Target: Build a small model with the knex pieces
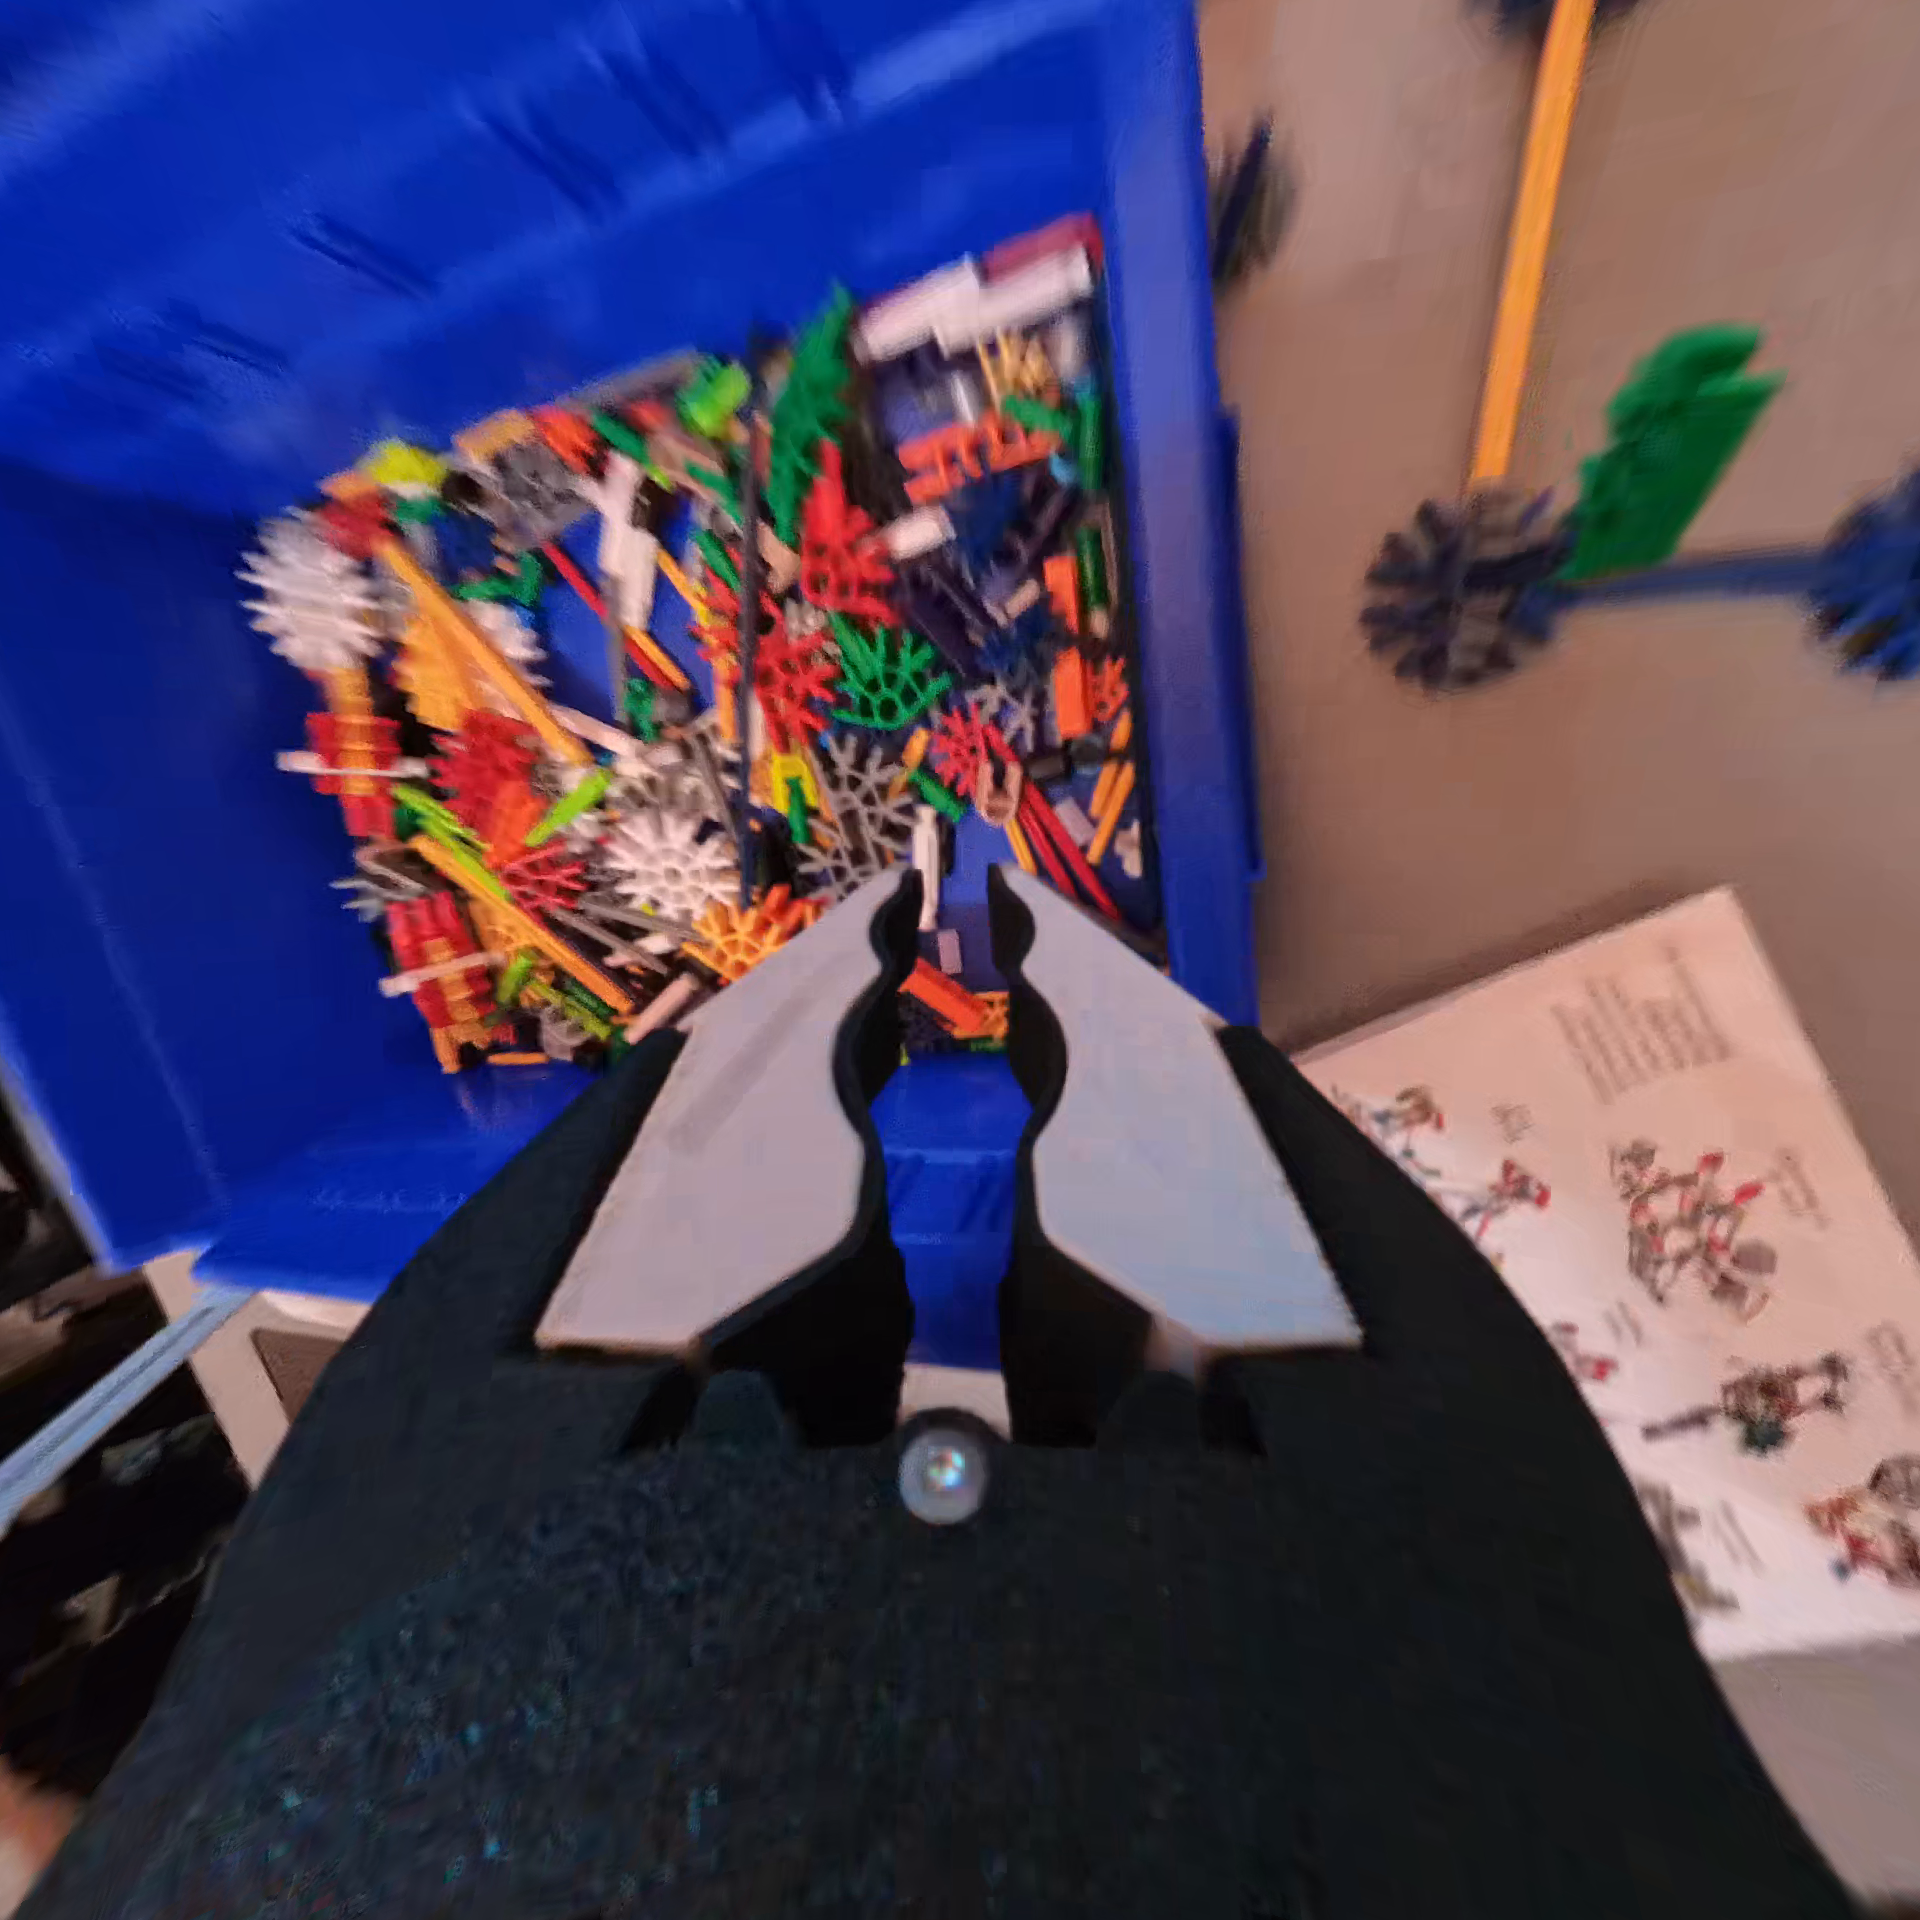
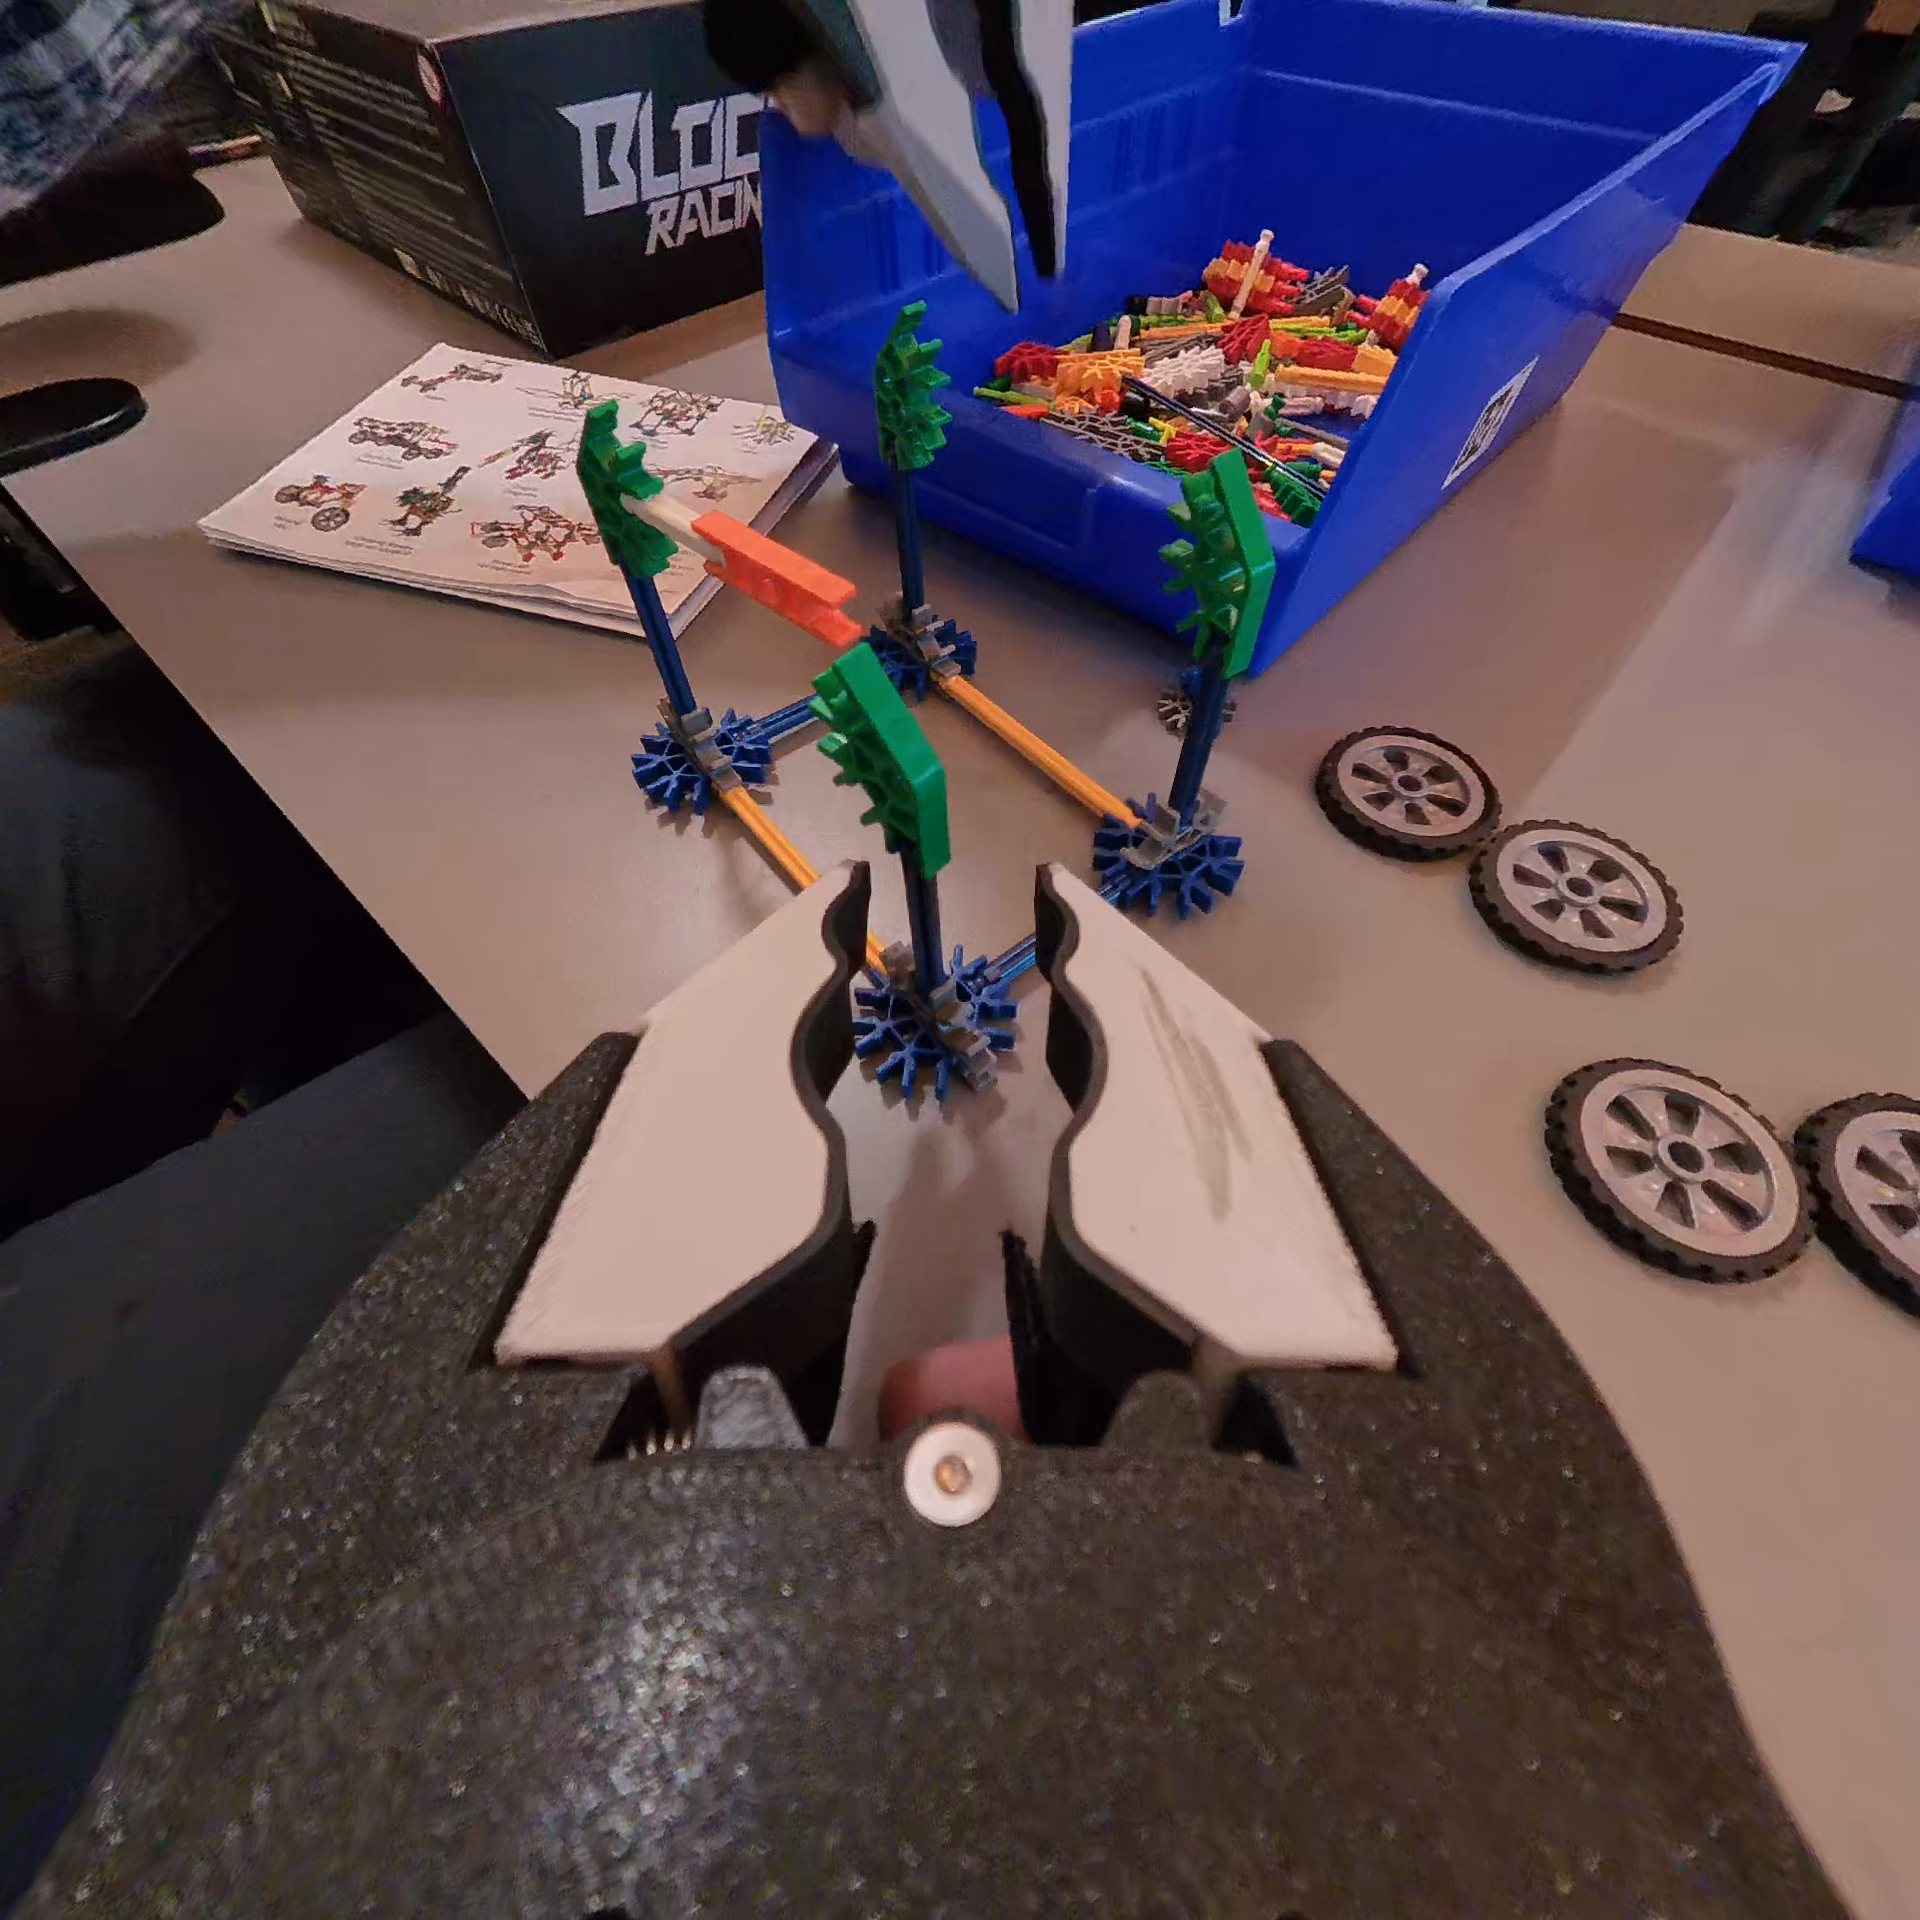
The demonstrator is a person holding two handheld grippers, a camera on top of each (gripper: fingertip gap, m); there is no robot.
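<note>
On the bench (image 2: 1455, 1039) stand a rod frame (image 2: 935, 727) with four green-topped posts, four wheels (image 2: 1574, 896) to its right, a booklet (image 2: 499, 488) and a dark box (image 2: 499, 156) behind. The right gripper (image 2: 951, 914) is released, straddling the nearest post and blue hub without touching. The blue bin (image 1: 623, 260) holds mixed connectors and rods (image 1: 727, 707); the left gripper (image 1: 954, 883) hangs above them, narrowly parted, empty.

table (image 2: 416, 748) | blue bin (image 2: 1538, 312), booklet (image 2: 457, 488), box (image 2: 499, 177), wheels (image 2: 1574, 894), frame (image 2: 935, 727)
</note>
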